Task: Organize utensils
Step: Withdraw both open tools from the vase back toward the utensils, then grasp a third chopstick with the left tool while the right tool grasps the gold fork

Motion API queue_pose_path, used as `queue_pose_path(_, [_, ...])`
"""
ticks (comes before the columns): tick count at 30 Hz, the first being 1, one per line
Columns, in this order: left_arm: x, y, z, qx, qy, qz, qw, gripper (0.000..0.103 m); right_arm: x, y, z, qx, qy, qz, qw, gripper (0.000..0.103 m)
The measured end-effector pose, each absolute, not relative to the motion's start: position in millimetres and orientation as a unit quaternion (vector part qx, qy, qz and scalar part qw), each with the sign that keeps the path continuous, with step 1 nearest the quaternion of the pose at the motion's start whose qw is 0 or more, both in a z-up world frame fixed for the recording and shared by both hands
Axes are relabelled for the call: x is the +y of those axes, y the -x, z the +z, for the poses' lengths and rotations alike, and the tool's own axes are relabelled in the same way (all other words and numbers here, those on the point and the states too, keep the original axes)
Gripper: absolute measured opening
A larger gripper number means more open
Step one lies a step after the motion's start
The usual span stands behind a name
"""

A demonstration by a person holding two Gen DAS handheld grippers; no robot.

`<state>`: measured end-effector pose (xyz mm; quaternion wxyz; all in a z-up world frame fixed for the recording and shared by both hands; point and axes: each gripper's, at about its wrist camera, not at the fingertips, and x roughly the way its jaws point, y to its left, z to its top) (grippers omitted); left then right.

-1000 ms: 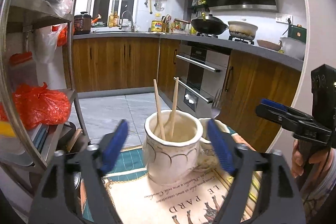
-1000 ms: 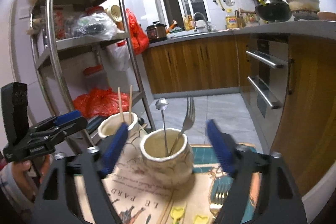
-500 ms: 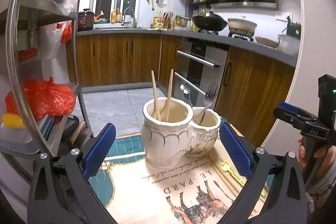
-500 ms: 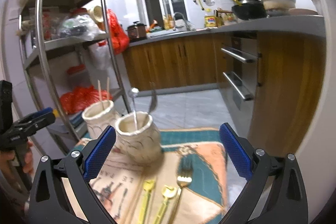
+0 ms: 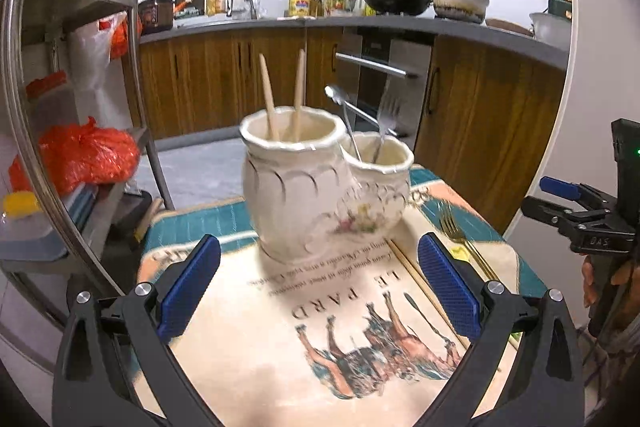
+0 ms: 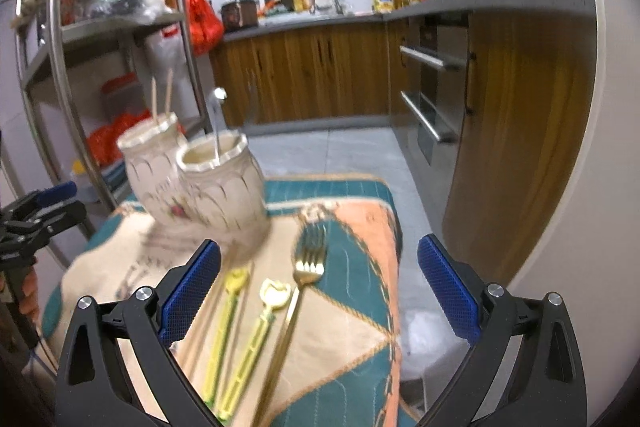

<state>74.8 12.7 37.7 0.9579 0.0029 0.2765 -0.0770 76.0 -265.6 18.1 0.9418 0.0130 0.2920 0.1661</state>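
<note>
Two cream ceramic jars stand on a printed cloth. The larger jar (image 5: 294, 179) holds two wooden chopsticks (image 5: 298, 95). The smaller jar (image 5: 380, 183) holds a metal spoon (image 5: 344, 115) and a fork (image 5: 386, 119). A gold fork (image 6: 296, 303) lies on the cloth beside two yellow utensils (image 6: 256, 331). My left gripper (image 5: 318, 287) is open and empty in front of the larger jar. My right gripper (image 6: 318, 287) is open and empty above the gold fork; it also shows in the left wrist view (image 5: 568, 203).
The cloth (image 5: 280, 347) covers a small table whose right edge (image 6: 396, 267) drops to the tiled floor. A metal shelf rack (image 5: 24, 107) with red bags stands at the left. Wooden cabinets and an oven (image 6: 432, 99) run along the back and right.
Both grippers have pulled back from the jars. The right gripper has swung right and now looks over the gold fork and yellow utensils lying on the cloth.
</note>
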Motion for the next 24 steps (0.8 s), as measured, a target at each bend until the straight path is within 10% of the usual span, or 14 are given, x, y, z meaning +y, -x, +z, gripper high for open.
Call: queue_pose_path(24, [-63.6,-85.9,-30.7,0.39,-0.03,-0.08,0.917,0.095,-265.2,-89.2,-21.7,0.374,0.01,0.141,0.916,0.098])
